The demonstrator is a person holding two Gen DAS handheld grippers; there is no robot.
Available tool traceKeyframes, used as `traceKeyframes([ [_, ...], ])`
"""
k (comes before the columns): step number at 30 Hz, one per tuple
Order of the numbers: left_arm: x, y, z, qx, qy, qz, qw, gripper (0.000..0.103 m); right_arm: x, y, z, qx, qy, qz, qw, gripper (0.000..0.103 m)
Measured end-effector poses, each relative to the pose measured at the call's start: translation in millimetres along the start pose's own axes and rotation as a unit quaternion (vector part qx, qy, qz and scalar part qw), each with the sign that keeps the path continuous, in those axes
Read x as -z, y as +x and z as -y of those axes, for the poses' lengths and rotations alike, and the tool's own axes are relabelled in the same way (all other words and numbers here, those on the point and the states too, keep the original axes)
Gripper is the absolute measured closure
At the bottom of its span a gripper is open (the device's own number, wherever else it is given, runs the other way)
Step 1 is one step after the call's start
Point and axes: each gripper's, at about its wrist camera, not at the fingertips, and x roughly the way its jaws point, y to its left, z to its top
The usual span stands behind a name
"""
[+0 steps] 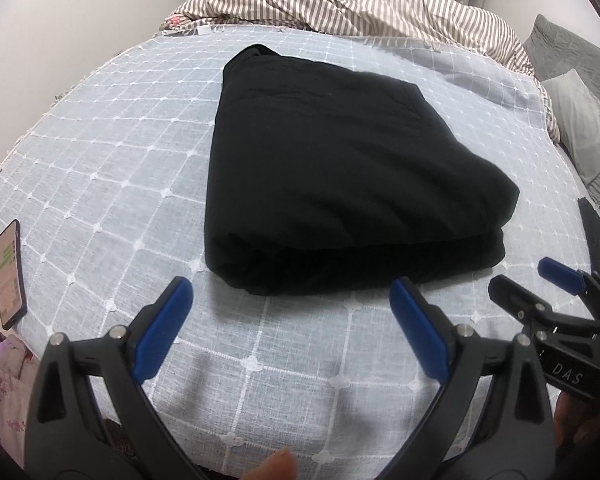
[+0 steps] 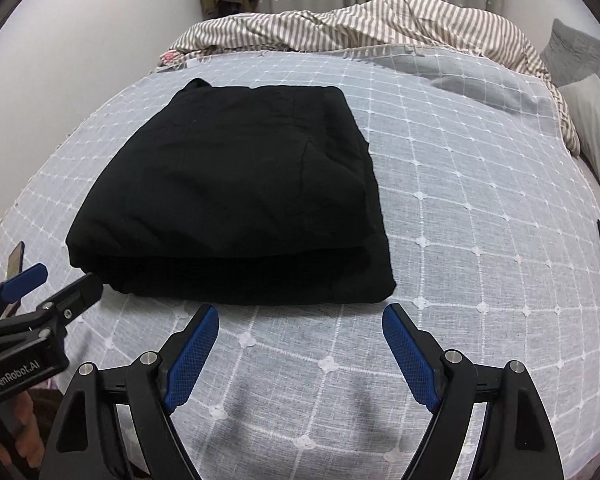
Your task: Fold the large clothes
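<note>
Blue-grey checked bedspread (image 2: 460, 200) covers the bed I'm working over, with a striped duvet (image 2: 360, 20) bunched along the far edge and curtains behind it. On the spread lies the black garment (image 2: 228, 184), already folded into a thick rectangular bundle; I judge the folding nearly or wholly done. Its thick folded edge faces me, and its long axis runs away from me toward the duvet. My left gripper (image 1: 290, 312) hangs spread wide and empty, just short of that near edge, the bundle straight ahead of it. My right gripper (image 2: 300, 332) is likewise released and holding nothing, with the bundle ahead and a little to its left. Both sit near the edge, neither touching cloth. A phone (image 1: 10, 276) lies at the bed's left margin, well apart.
</note>
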Motion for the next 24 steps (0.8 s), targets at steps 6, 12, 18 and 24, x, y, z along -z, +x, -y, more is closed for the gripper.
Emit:
traceKeyframes([
  [6,2.4,3.8,-0.4,0.003,-0.002,-0.010,0.9999,0.005,-1.1,5.9,-6.4,0.003,-0.007,-0.008,1.000,0.018],
  [12,1.4,5.1,-4.2,0.004,-0.005,-0.013,0.9999,0.005,-2.1,6.5,-10.8,0.010,-0.015,-0.006,1.000,0.018],
  [18,1.2,5.7,-5.0,0.006,-0.005,-0.016,0.9998,0.005,-2.8,6.1,-14.5,0.007,-0.020,-0.005,1.000,0.018],
  [24,1.2,6.9,-4.2,0.007,-0.005,-0.018,0.9998,0.005,-3.3,5.6,-13.0,0.007,-0.021,-0.006,1.000,0.018],
])
